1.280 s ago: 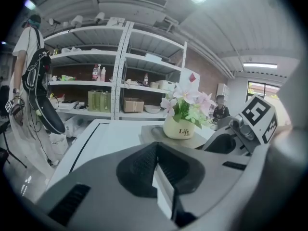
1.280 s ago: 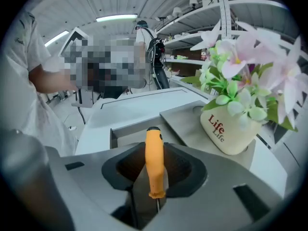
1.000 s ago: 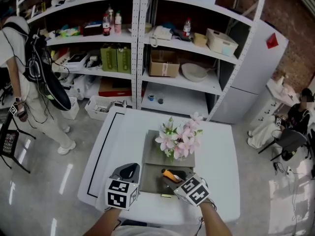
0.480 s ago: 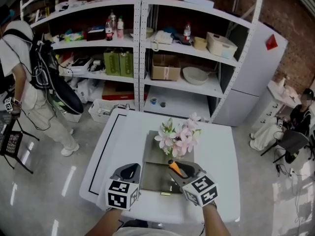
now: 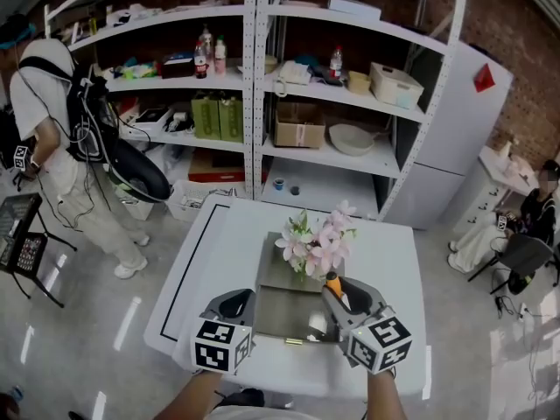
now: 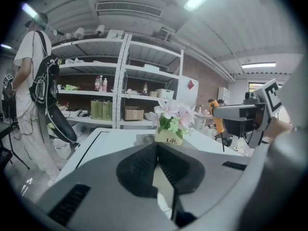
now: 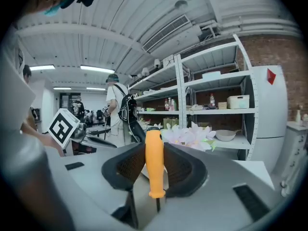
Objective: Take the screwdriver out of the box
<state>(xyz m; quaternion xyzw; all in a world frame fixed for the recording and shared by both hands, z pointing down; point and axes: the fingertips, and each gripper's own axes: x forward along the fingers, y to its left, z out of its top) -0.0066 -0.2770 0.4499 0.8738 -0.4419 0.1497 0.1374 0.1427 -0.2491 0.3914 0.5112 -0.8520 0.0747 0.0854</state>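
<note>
In the head view, low in the middle of the frame, an open grey box lies on the white table, with a pot of pink flowers just behind it. The left gripper sits at the box's left edge. I can't tell from here whether it touches the box. Right of centre, the right gripper hangs over the box's right side, and the orange screwdriver pokes out of its tip towards the flowers. The left gripper view shows that gripper's jaws drawn together with nothing between them. At the right of the frame, the right gripper holds the screwdriver upright, handle up and thin shaft pointing down, clear of the table. In the right gripper view, at the centre of the frame, the right gripper is clamped on the orange handle of the screwdriver, pads pressing both sides and the dark shaft running down below. By my reckoning the lift-out is all but done, since the tool looks free of the box. The next move calls for carrying it sideways clear of the box and flowers, then setting it on bare table before the grip is loosened.
</note>
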